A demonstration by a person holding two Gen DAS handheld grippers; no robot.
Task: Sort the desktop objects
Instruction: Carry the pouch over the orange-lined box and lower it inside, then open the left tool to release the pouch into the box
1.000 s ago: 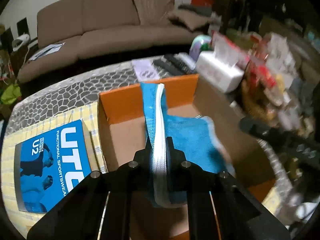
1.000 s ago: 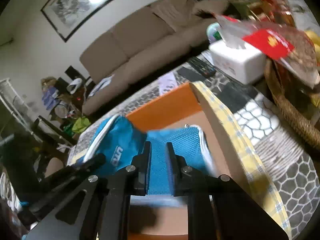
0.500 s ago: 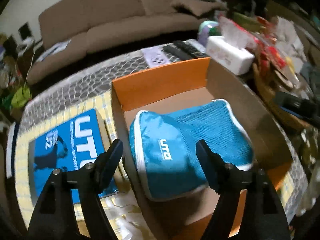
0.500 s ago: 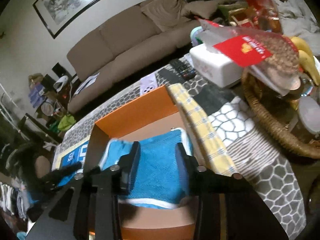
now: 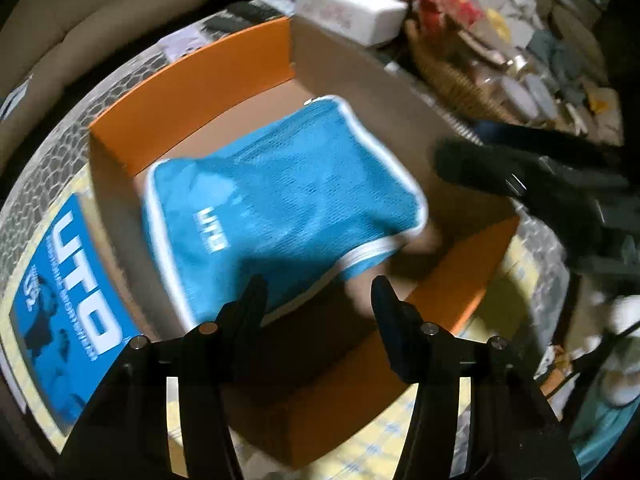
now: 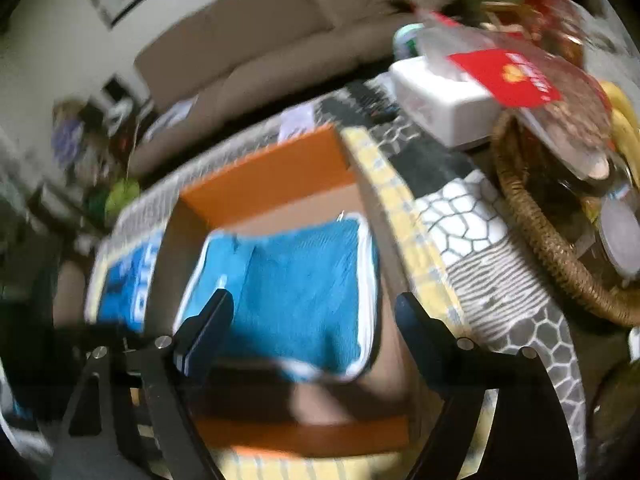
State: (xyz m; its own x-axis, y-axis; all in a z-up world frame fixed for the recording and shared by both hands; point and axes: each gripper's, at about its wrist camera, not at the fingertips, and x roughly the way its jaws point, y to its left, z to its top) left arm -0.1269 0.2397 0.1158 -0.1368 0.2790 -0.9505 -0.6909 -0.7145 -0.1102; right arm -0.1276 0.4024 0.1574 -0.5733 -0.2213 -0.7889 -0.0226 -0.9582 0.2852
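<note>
A living room with a brown sofa (image 6: 256, 60) lies behind a table (image 6: 516, 292) covered in a grey and white honeycomb cloth and crowded on one side with a wicker basket (image 6: 532, 224) and a white tissue box (image 6: 444, 100). On the table stands an open orange box (image 5: 208, 92) with a brown cardboard floor. A blue mesh pouch (image 5: 280, 208) with white piping lies flat inside the box, resting on its floor. Beside the box, flat on a yellow checked cloth, lies a blue card (image 5: 68, 296) with large white letters. The left gripper (image 5: 318, 290) hangs above the near end of the box, pointing steeply down; its jaws stand partly apart and are closing, with only the near corner of the pouch seen in the gap below them and neither finger pressing on it. The right gripper (image 6: 314, 312) hovers over the pouch from the other side, its jaws wide and opening, the pouch showing between them but free of both fingers. In the left view the right gripper shows as a dark blur over the box's right wall.
</note>
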